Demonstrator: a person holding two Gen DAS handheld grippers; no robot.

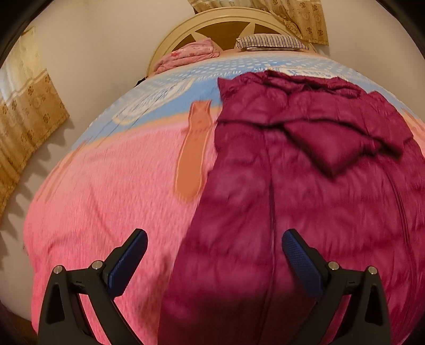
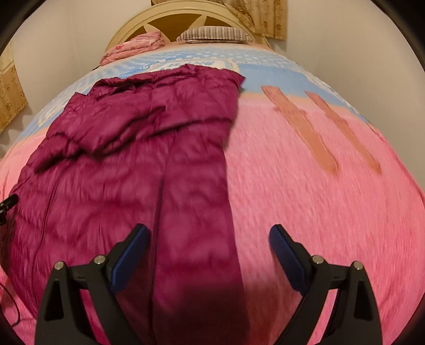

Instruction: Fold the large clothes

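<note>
Both tools released, nothing between the fingers. The coat (image 1: pixel 305 164) lies flat on the bed (image 1: pixel 106 199), long axis running straight away from me toward the headboard (image 1: pixel 212 24). Left tool (image 1: pixel 214 252) hangs over the coat's left edge; coat spreads ahead and to its right. Right tool (image 2: pixel 209 246) hangs over the right edge; coat ahead and to its left. I judge each tool nearest its own side's hem.

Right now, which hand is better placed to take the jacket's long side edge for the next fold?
Probably either: the left gripper frames the maroon jacket's left edge, the right gripper its right edge. Both jaws stand open above the fabric, holding nothing.
</note>
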